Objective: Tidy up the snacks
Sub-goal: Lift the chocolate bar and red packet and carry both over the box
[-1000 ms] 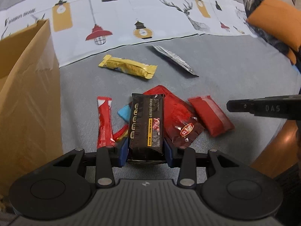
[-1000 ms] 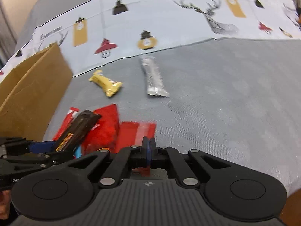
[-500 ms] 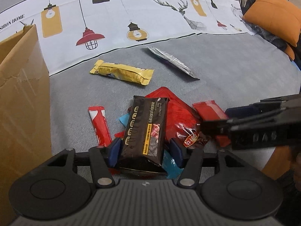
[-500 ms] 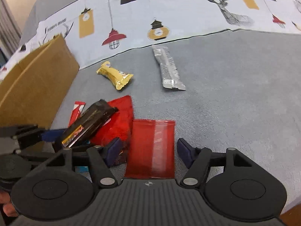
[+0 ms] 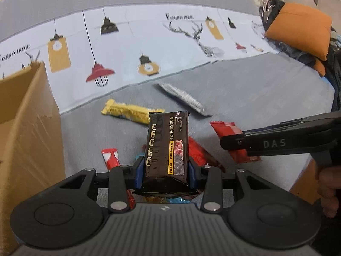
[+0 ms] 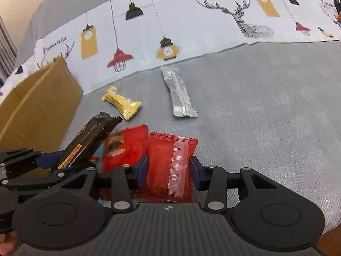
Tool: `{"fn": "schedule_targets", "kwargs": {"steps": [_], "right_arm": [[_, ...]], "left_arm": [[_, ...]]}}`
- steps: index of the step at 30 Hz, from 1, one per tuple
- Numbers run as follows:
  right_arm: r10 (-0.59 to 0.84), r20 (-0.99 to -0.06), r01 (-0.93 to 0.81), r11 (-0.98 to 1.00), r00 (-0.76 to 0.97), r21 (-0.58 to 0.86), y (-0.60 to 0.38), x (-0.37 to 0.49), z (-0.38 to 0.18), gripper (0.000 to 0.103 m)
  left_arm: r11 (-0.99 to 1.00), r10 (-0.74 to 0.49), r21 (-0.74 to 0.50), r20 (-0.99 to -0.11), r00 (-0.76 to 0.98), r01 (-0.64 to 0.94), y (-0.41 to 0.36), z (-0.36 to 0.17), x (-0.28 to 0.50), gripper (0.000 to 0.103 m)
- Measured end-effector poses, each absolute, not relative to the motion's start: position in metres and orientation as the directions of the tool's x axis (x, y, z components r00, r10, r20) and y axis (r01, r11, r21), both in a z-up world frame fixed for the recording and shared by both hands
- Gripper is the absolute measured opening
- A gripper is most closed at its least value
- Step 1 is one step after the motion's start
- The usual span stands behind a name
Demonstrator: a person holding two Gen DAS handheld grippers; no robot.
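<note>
My left gripper (image 5: 165, 171) is shut on a black snack pack (image 5: 167, 147) and holds it tilted up above the pile; the pack also shows in the right wrist view (image 6: 89, 137). My right gripper (image 6: 169, 170) has its jaws closed against the sides of a flat red packet (image 6: 171, 166), which lies on the grey cover; the same packet shows in the left wrist view (image 5: 229, 131). A larger red bag (image 6: 125, 146) lies just left of it. A yellow bar (image 6: 121, 103) and a silver packet (image 6: 180, 95) lie farther back.
A brown cardboard box (image 5: 25, 128) stands at the left, also in the right wrist view (image 6: 38, 106). A thin red stick pack (image 5: 110, 157) lies near it. An orange cushion (image 5: 300, 28) sits at the far right. The cover's printed white part (image 6: 191, 21) lies behind.
My left gripper has lifted the black pack up off the pile. My right gripper opened, moved forward over the flat red packet and closed in on its sides.
</note>
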State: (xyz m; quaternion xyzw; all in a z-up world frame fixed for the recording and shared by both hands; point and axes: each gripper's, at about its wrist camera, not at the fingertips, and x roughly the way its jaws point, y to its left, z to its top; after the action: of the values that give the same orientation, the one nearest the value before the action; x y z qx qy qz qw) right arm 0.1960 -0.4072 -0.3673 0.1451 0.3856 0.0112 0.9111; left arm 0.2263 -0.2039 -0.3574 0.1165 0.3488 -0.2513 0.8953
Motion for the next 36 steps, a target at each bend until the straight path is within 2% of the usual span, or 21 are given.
{"fn": "schedule_targets", "kwargs": {"steps": [9, 14, 25, 31, 36], "right_arm": [[0.083, -0.642, 0.084, 0.970, 0.762, 0.226, -0.384, 0.162, -0.329, 0.044], [0.083, -0.592, 0.054, 0.976, 0.801, 0.209, -0.348, 0.143, -0.298, 0.044], [0.267, -0.413, -0.219, 0.963, 0.871, 0.159, -0.223, 0.140, -0.185, 0.044], [0.362, -0.386, -0.349, 0.931, 0.849, 0.106, -0.161, 0.151, -0.152, 0.044], [0.392, -0.421, -0.399, 0.914, 0.818, 0.074, -0.124, 0.169, -0.158, 0.044]], "left_arm": [[0.863, -0.344, 0.100, -0.601, 0.721, 0.496, -0.169, -0.308, 0.190, 0.044], [0.904, -0.338, 0.027, -0.565, 0.752, 0.427, -0.125, -0.274, 0.185, 0.044], [0.976, -0.219, -0.074, -0.418, 0.882, 0.207, -0.004, -0.196, 0.171, 0.044], [0.981, -0.178, -0.138, -0.375, 0.910, 0.136, 0.052, -0.181, 0.172, 0.044], [0.983, -0.140, -0.171, -0.412, 0.901, 0.075, 0.087, -0.201, 0.187, 0.044]]}}
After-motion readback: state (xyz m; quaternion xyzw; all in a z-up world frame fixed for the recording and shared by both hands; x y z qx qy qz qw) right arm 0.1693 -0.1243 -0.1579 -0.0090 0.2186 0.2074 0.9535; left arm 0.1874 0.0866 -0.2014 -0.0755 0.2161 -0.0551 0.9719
